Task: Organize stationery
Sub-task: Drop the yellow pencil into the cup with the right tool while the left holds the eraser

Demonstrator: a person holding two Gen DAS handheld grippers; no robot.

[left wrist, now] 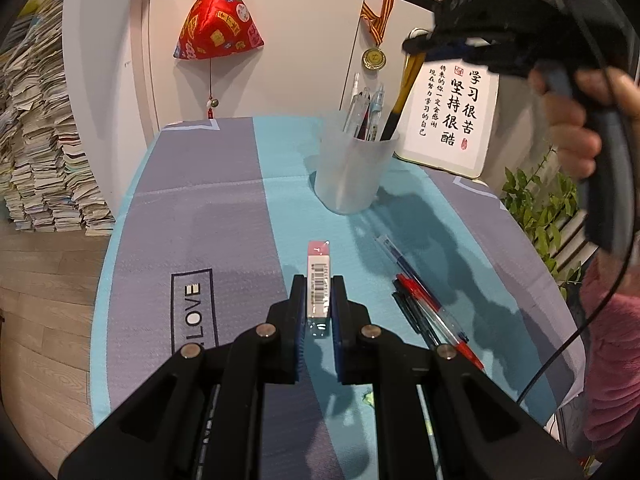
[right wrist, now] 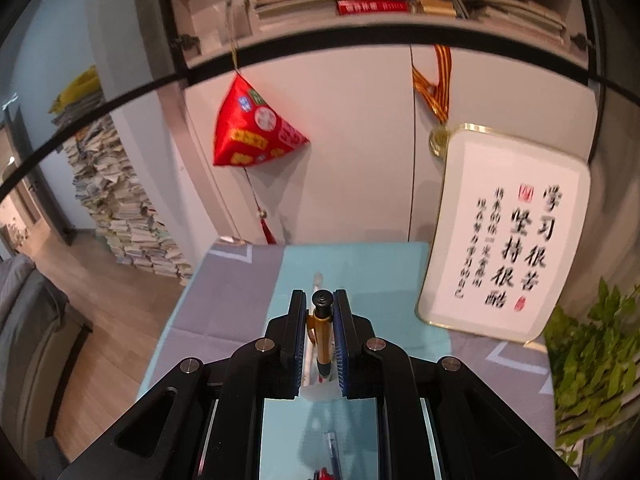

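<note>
My left gripper (left wrist: 318, 285) is shut on a pink-and-white eraser (left wrist: 319, 264) with a barcode sleeve, which sticks out forward over the tablecloth. A frosted cup (left wrist: 352, 172) holding several pens stands further back. My right gripper (left wrist: 416, 45) hovers above the cup, shut on a gold pen (left wrist: 405, 80) whose lower end reaches into the cup. In the right wrist view that gripper (right wrist: 319, 297) clamps the gold pen (right wrist: 322, 332) just under its black cap. Three loose pens (left wrist: 420, 296), blue, red and dark, lie on the cloth to the right of the eraser.
A framed calligraphy sign (left wrist: 448, 108) leans behind the cup. On the cabinet hang a red pyramid ornament (left wrist: 218, 24) and a medal (left wrist: 374, 58). A green plant (left wrist: 540, 208) stands at the table's right edge, and paper stacks (left wrist: 44, 152) rise on the floor to the left. A hand (left wrist: 572, 132) holds the right gripper.
</note>
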